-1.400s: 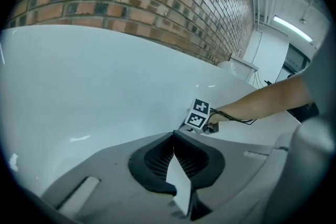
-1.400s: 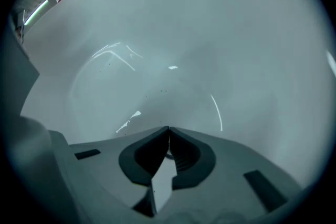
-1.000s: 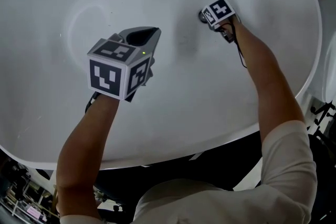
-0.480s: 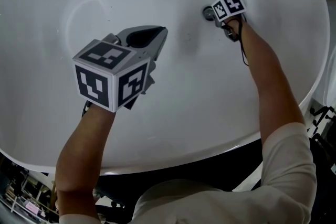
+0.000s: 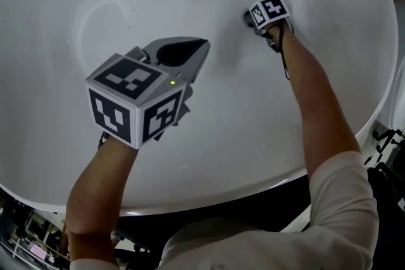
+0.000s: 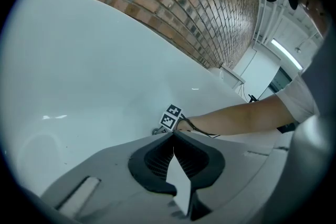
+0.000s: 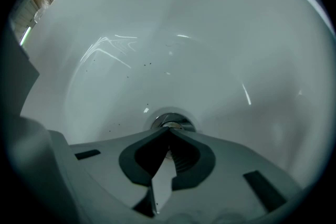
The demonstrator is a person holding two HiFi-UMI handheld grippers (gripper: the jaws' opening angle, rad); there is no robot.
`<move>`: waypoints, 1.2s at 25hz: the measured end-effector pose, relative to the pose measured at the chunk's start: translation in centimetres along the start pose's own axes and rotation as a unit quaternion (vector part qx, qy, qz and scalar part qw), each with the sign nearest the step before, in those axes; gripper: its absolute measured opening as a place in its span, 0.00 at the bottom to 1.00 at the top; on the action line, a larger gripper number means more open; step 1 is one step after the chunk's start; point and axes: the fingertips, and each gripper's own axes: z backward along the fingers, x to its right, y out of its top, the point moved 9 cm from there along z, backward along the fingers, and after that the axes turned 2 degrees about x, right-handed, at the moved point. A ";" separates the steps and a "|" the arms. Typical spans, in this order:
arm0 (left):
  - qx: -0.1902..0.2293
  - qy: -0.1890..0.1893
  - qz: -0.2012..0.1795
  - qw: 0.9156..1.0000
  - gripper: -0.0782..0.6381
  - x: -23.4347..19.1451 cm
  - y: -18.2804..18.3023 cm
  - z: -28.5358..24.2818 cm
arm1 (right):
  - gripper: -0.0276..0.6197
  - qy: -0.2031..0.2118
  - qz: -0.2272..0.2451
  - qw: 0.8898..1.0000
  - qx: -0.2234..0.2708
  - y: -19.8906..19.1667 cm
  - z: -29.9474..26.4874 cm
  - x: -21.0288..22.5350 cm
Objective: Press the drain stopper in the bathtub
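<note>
Closed, empty right gripper points straight at the drain stopper just ahead; closed left gripper hangs well apart.

Behind, red-brown brick wall with pale mortar, slanting off to the right. Near its far end, long bright ceiling lamp. In head view, dim unreadable clutter at lower left.

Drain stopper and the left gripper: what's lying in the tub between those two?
Nothing. In the head view only bare white bathtub runs from the left gripper to the drain stopper, where the right gripper sits.
</note>
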 end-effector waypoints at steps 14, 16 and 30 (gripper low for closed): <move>0.014 0.004 -0.001 1.000 0.12 -0.4 0.7 1.1 | 0.07 -0.038 -0.002 0.999 0.013 -0.6 0.4 -0.6; 0.016 0.004 0.003 1.000 0.12 -0.5 0.8 1.2 | 0.07 -0.038 -0.015 0.999 0.023 -0.6 0.4 -0.5; 0.004 0.006 0.002 1.000 0.12 -0.9 -0.1 0.5 | 0.07 -0.058 -0.015 0.998 0.015 -0.4 0.8 -1.0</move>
